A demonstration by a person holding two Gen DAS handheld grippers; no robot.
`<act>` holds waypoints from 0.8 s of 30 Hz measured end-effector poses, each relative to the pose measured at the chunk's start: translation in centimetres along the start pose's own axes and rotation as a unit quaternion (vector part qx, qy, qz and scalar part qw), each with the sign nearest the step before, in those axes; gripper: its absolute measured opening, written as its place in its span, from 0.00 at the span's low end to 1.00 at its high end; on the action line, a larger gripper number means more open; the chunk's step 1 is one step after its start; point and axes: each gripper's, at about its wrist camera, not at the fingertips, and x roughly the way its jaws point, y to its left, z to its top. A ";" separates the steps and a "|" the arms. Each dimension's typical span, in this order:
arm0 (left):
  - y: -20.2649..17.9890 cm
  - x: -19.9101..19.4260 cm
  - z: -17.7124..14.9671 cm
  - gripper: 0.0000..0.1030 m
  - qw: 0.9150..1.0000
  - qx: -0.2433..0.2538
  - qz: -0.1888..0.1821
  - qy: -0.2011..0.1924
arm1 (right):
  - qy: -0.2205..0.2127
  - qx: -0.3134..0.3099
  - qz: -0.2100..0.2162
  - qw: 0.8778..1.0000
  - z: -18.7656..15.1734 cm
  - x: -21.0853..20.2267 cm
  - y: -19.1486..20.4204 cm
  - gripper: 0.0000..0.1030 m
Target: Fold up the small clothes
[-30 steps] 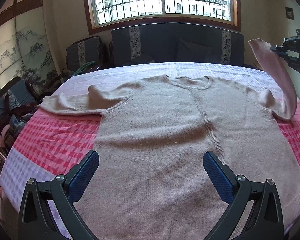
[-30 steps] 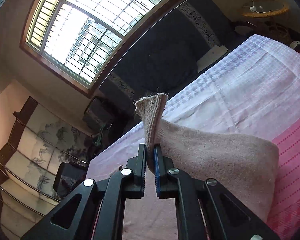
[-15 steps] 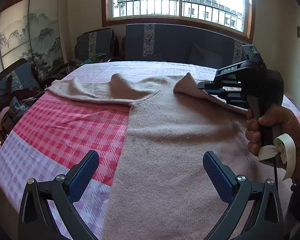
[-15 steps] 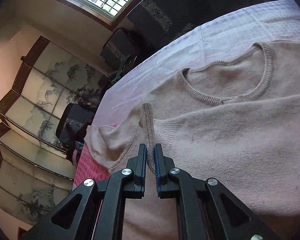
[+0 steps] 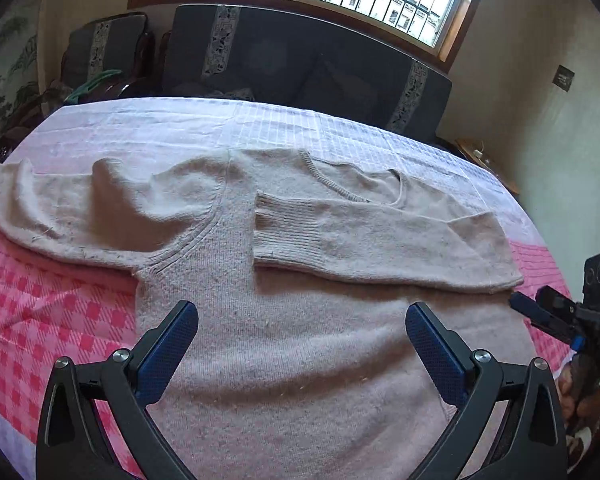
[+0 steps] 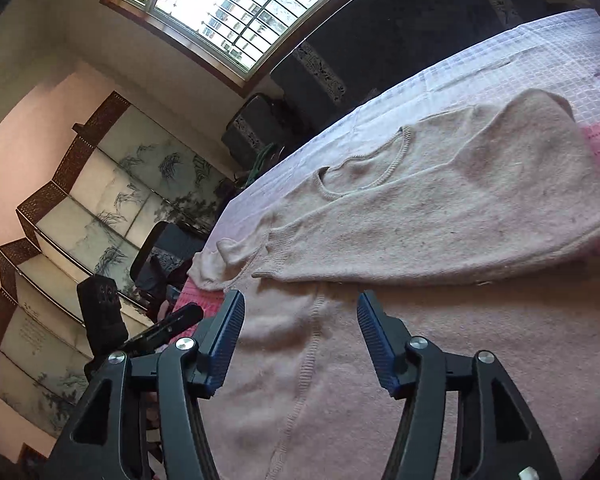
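A pale pink knitted sweater [image 5: 300, 340] lies flat, front up, on the bed's checked cover [image 5: 52, 320], its neckline toward twelve o'clock.

My left hand-held gripper [image 5: 302, 340] hangs over the sweater's lower body with its jaws wide apart and nothing between the blue pads [image 5: 168, 348]. From this hand-held gripper, the folded sleeve [image 5: 380, 240] lies toward twelve to one o'clock, resting across the chest with its ribbed cuff [image 5: 276, 232] pointing to nine o'clock. The other sleeve [image 5: 80, 208] is spread out toward ten o'clock, partly on the cover.

My right hand-held gripper [image 6: 300, 340] has just been opening and now stands with its jaws apart, free of the cloth. In its own view the sweater body sits directly beneath the pads, the centre seam [image 6: 308, 360] running from twelve to six o'clock between them, and the folded sleeve [image 6: 440, 216] lies just beyond, toward one o'clock. In the left wrist view this hand-held gripper [image 5: 540, 316] shows at three o'clock, near the sleeve's folded edge, apart from it.
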 end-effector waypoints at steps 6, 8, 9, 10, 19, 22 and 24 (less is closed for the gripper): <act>0.6 6.9 2.8 0.67 0.995 -0.019 -0.015 0.092 | -0.009 -0.024 -0.038 0.999 -1.8 -3.5 -3.0 0.57; 0.4 7.5 3.2 0.67 0.996 -0.023 -0.014 0.080 | -0.005 -0.021 -0.040 0.999 -2.1 -3.5 -3.6 0.57; 0.4 7.8 3.4 0.64 0.996 -0.027 -0.022 0.081 | -0.003 -0.016 -0.035 0.999 -2.3 -3.3 -4.0 0.57; 0.3 8.0 3.6 0.58 0.996 -0.030 -0.027 0.082 | -0.002 -0.010 -0.036 0.999 -2.4 -3.2 -4.3 0.57; -0.5 5.4 6.4 0.06 0.999 -0.015 0.035 -0.026 | -0.035 0.055 -0.016 0.998 -2.7 -4.6 -7.6 0.59; 0.6 5.8 6.3 0.06 0.998 -0.011 0.057 -0.021 | -0.044 0.081 0.000 0.996 -2.6 -4.8 -8.6 0.59; 1.2 6.4 5.7 0.06 0.996 -0.002 0.083 -0.018 | -0.046 0.078 0.000 0.996 -2.6 -4.8 -8.5 0.59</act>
